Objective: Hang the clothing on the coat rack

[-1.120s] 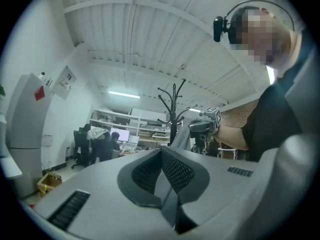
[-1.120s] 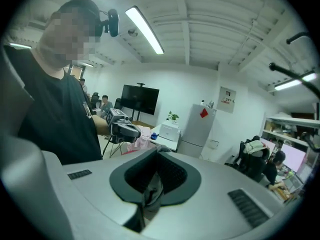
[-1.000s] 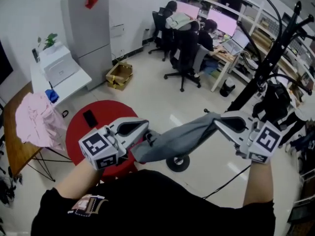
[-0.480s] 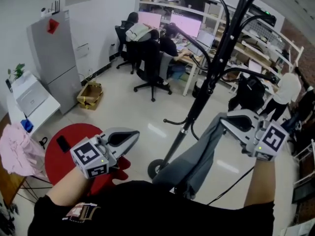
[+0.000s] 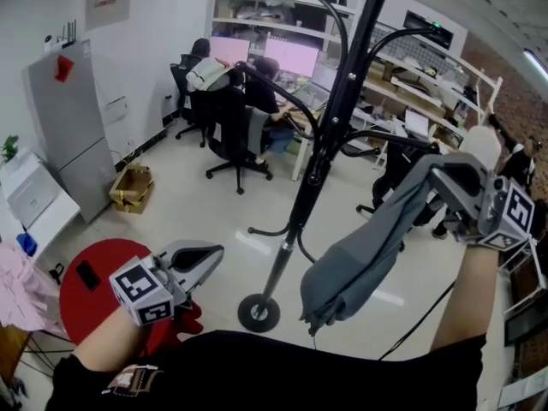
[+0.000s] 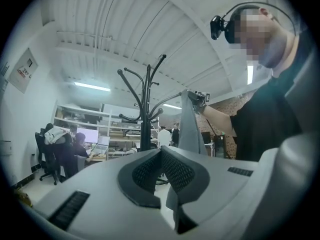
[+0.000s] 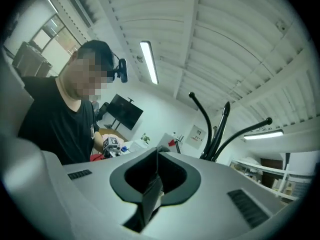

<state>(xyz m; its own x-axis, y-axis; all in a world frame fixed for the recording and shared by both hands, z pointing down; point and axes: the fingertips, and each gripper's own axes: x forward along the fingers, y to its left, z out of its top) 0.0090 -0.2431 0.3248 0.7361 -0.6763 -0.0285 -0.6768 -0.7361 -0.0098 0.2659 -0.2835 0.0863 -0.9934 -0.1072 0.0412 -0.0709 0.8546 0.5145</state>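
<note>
The black coat rack (image 5: pixel 330 135) stands mid-floor on a round base, its curved hooks spreading near the top; it also shows as coat rack (image 6: pixel 146 109) and as hooks (image 7: pixel 220 129). A grey garment (image 5: pixel 360 255) hangs limp to the right of the pole, apart from the hooks. My right gripper (image 5: pixel 435 173) is shut on its upper edge, raised at about hook height, and a fold of grey cloth (image 7: pixel 150 196) is pinched between its jaws. My left gripper (image 5: pixel 214 253) sits low at the left, shut and empty. From the left gripper (image 6: pixel 161 153), the garment (image 6: pixel 191 129) dangles beside the rack.
A red round table (image 5: pixel 94 281) with a pink garment (image 5: pixel 13 285) lies at the lower left. A grey cabinet (image 5: pixel 73 118) and a cardboard box (image 5: pixel 133 187) stand by the left wall. People sit on office chairs at desks (image 5: pixel 257 84) behind the rack. A cable (image 5: pixel 419 315) crosses the floor.
The left gripper has let go of the grey garment and dropped back to the lower left. The right gripper has carried the garment up and right, beside the coat rack.
</note>
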